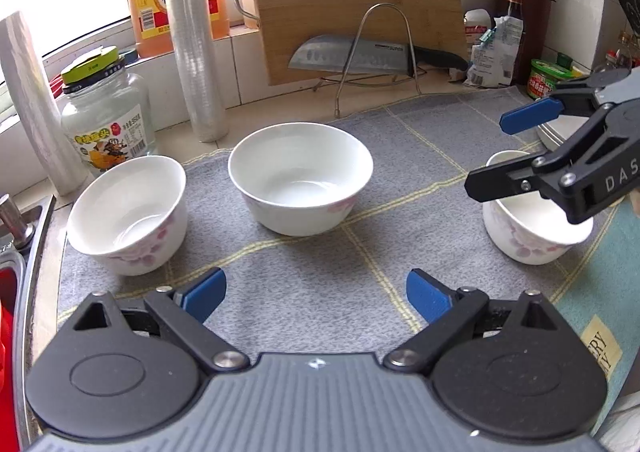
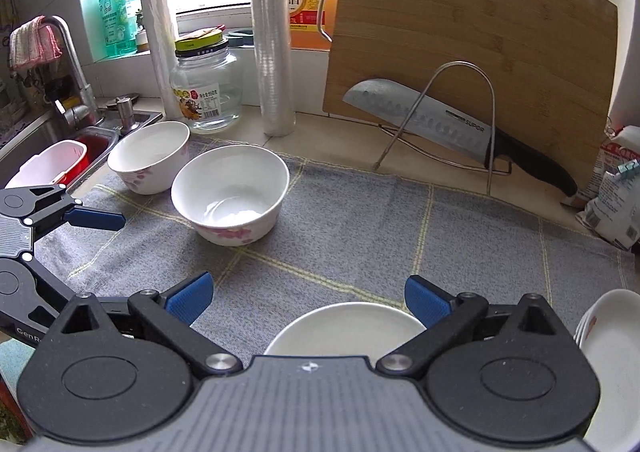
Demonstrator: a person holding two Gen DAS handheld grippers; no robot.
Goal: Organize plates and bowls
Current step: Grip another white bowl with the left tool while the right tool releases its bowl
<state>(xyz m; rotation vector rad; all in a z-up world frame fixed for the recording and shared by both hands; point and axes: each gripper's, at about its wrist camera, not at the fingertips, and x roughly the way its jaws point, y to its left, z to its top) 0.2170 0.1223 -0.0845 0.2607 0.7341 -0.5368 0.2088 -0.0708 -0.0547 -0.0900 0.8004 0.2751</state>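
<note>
Locating targets: three white floral bowls stand apart on the grey cloth, none nested
Left gripper: jaws spread wide, nothing between the blue pads, hovering over bare cloth
Right gripper: jaws spread wide, empty; the rim of the right bowl sits just below and between its fingers, not touched
Left bowl: ahead and to the left of the left gripper, near the glass jar and the sink edge
Middle bowl: straight ahead of the left gripper, on its centre line, well clear of the other two
Stacked plates: at the right edge of the right wrist view, beside the right bowl
Nearer hand: left gripper for the left and middle bowls; right gripper for the right bowl
Axis: bowls are round and upright, so no long axis governs; a rim pinch from above suits either hand
Judged next move: left gripper advances straight forward onto the middle bowl's near rim
Hazard: cleaver on its wire stand behind the cloth; keep travel low and short
</note>
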